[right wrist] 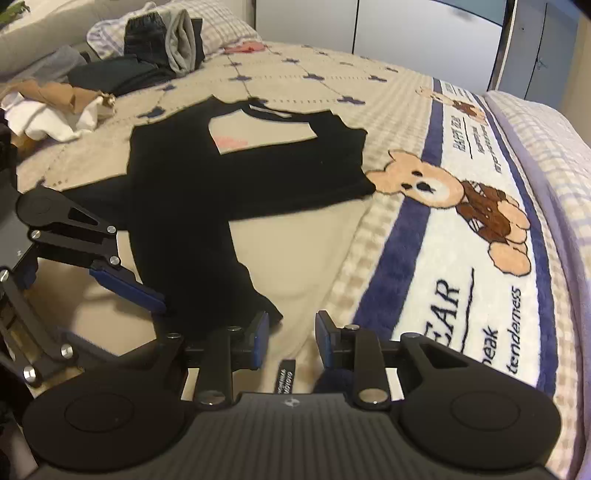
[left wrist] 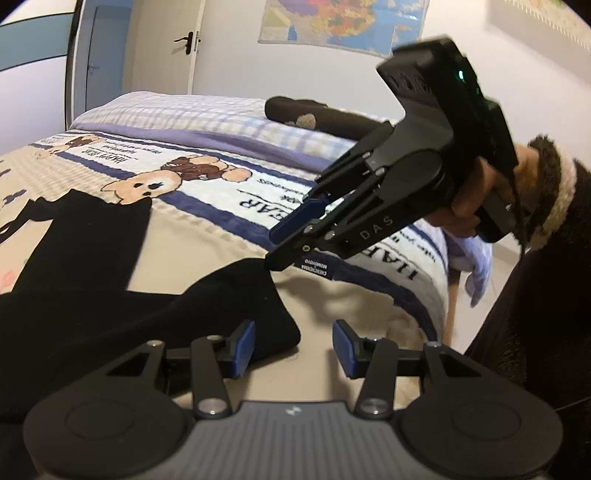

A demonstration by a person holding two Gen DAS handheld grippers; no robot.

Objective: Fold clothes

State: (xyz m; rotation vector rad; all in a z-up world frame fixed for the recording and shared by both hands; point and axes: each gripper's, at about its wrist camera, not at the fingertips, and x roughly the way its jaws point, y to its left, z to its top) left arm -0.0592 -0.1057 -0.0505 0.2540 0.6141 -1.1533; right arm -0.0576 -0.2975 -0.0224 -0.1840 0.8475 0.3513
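A bed (right wrist: pixel 332 258) fills both views, covered by a beige checked blanket (right wrist: pixel 369 88) with a white and blue border printed with a teddy bear (right wrist: pixel 458 206) and lettering. At its head end lies a heap of other clothes (right wrist: pixel 147 55), dark, grey and white pieces tumbled together. On the wall past the bed hangs a coloured map (left wrist: pixel 343 22), with a white door (left wrist: pixel 162 48) to its left.

A black garment (right wrist: pixel 207 192) lies spread flat across the middle of the blanket, one sleeve reaching toward the bear and a narrower part running down toward the near edge of the bed, where it ends in a corner.

The left tongs (left wrist: pixel 293 350) stand partly open just above that near end of the garment; the cloth lies under and beside the left blue pad, but nothing is pinched between the pads. The right tongs (right wrist: pixel 291 339) are also partly open, with bare blanket in the gap and the garment's corner just beside the left pad, not gripped. In the left wrist view the right tongs point down at the cloth's edge, held by a hand (left wrist: pixel 469 206) in a fur-cuffed dark sleeve (left wrist: pixel 554 177).
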